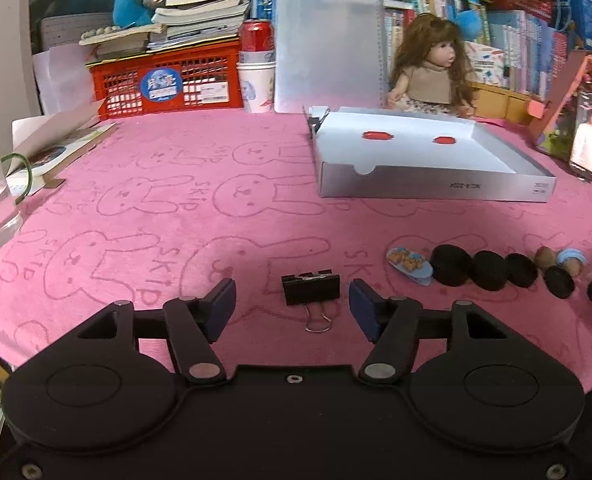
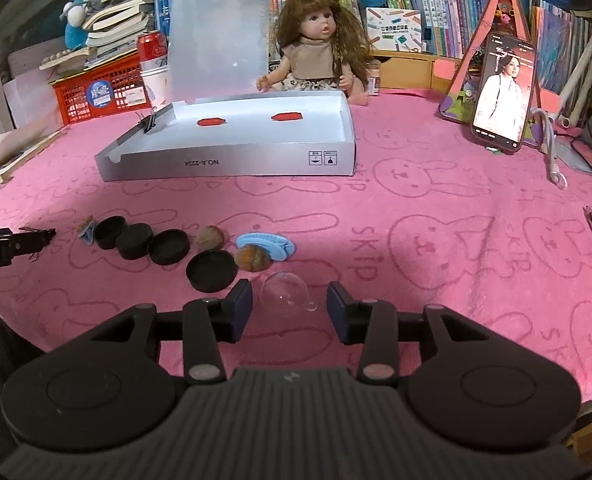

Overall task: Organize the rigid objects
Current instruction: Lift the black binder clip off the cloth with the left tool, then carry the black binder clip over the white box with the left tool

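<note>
Left wrist view: a black binder clip lies between the parted left tongs, untouched. The right tongs are likewise parted around a clear dome. Most pieces are judged unsorted outside the box.

Dim indoor light; soft shadows; fisheye-warped edges.

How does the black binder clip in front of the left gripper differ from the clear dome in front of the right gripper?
The black metal binder clip is opaque and angular with wire handles; the clear plastic half-sphere dome is see-through and round with a small tab. Both lie on the pink rabbit-print cloth between open jaws, untouched.
</note>
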{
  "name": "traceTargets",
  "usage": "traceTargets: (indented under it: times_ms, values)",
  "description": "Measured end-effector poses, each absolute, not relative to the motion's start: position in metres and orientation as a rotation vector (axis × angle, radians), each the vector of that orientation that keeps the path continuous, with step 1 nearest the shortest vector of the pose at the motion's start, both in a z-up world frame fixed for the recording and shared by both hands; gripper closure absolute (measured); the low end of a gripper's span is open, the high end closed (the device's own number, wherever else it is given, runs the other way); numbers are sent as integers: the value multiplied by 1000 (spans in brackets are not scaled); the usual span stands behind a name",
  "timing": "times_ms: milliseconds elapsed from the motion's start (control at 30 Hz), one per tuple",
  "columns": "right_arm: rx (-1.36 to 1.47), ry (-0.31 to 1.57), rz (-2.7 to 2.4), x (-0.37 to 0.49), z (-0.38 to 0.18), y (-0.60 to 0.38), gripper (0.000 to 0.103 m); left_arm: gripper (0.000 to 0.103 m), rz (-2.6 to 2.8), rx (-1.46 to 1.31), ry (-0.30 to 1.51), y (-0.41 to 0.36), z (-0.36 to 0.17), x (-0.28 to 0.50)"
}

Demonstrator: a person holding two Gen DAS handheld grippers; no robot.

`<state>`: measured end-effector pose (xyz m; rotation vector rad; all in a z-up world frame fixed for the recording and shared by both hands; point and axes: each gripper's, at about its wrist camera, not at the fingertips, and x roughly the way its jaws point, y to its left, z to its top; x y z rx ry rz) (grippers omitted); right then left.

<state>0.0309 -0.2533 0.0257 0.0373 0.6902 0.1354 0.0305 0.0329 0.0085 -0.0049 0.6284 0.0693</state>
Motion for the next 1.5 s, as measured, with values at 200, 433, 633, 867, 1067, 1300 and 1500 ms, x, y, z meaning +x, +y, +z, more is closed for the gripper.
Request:
traceTargets:
  times_ms: [200, 433, 633, 867, 1067, 1300, 1500]
  values:
    - [-15, 675, 125, 29, 24, -247, 50, 55, 111, -41, 622, 30, 2, 40]
    - [-26, 663, 139, 27, 24, -247, 66, 72, 82, -41, 623, 28, 4, 40]
    - [-31, 648, 140, 27, 28, -248, 66, 72, 60, -43, 619, 26, 11, 37]
    - [-43, 615, 137, 32, 40, -248, 66, 72, 24, -37, 596, 20, 27, 38]
    - [-51, 583, 148, 43, 52, -243, 66, 72, -6, -28, 573, 13, 42, 47]
    - [-51, 557, 160, 61, 64, -236, 66, 72, -44, -20, 555, 2, 58, 64]
    - [-54, 543, 159, 76, 71, -233, 66, 72, -64, -21, 556, -6, 65, 81]
